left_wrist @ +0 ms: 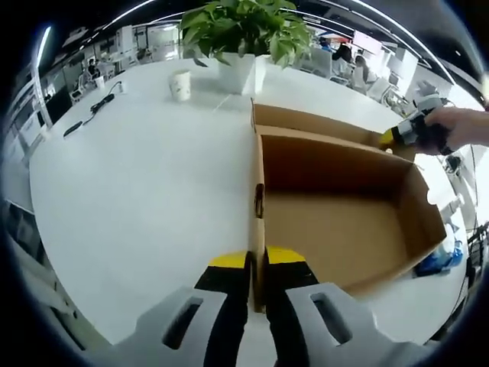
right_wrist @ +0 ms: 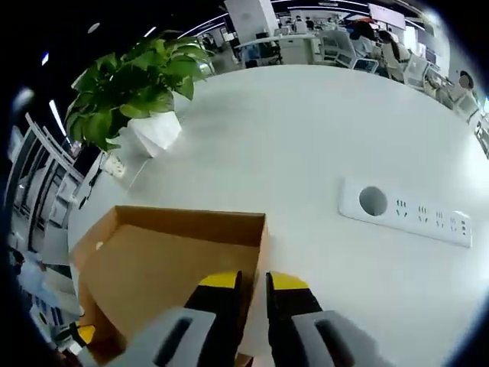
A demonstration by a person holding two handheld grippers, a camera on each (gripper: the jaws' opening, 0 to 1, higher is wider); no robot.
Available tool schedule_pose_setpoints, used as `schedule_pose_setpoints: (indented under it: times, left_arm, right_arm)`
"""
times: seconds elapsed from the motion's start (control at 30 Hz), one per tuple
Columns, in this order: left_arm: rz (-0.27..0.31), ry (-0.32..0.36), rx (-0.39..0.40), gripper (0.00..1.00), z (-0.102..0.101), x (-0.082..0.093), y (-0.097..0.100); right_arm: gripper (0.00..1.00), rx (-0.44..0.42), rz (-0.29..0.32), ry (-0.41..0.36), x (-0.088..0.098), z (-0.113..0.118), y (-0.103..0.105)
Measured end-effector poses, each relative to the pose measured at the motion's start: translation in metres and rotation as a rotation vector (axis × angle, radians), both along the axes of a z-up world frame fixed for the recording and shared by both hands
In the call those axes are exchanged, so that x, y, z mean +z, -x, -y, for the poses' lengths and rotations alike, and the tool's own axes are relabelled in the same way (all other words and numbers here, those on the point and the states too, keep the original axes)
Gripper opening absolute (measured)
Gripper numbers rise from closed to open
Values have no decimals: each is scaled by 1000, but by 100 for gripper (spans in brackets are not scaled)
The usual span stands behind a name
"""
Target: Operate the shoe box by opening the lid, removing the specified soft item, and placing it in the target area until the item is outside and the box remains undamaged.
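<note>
1. Shoe box [left_wrist: 336, 206]: brown cardboard, open side up, on the white desk [left_wrist: 137, 176]; in the left gripper view its long axis runs from the left tongs away toward the potted plant [left_wrist: 241, 34].
2. Left tongs [left_wrist: 257, 264]: jaws clamped on the box's near side wall.
3. Right tongs [right_wrist: 253, 281]: jaws closed on a box wall edge; visible across the box in the left gripper view [left_wrist: 401, 136].
4. Paper cup [left_wrist: 180, 84]: upright near the plant.
5. Power strip [right_wrist: 405, 214]: flat on the desk.

one box [left_wrist: 344, 206], one plant [left_wrist: 241, 27], one cup [left_wrist: 180, 85]
</note>
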State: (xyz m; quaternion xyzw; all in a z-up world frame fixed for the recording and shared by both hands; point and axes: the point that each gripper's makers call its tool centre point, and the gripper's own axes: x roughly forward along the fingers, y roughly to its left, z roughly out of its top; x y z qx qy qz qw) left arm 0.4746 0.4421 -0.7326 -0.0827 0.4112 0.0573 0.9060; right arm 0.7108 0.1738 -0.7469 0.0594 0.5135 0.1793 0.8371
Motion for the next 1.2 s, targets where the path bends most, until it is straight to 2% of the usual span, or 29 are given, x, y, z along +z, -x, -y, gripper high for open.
schedule_pose_setpoints:
  times: [0.03,0.13,0.4,0.63,1.2]
  left_arm:
    - [0,-1,-2,5,0,0,0]
    - [0,-8,-8,5,-1,-1,-1]
    - [1,-17,-14,5,1,-2,-1]
    - [0,-16,-16,5,3,0,2]
    - [-7,-20,-14,4,9,4,6]
  right_arm:
    - [2,-4,1,-1,0,0,-1]
    - [0,-16,6,18,3,0,-3]
    - [0,25,56,50,16,1,-6]
    - [0,26,74,50,25,4,-5]
    - [0,60,178,47,58,4,-6]
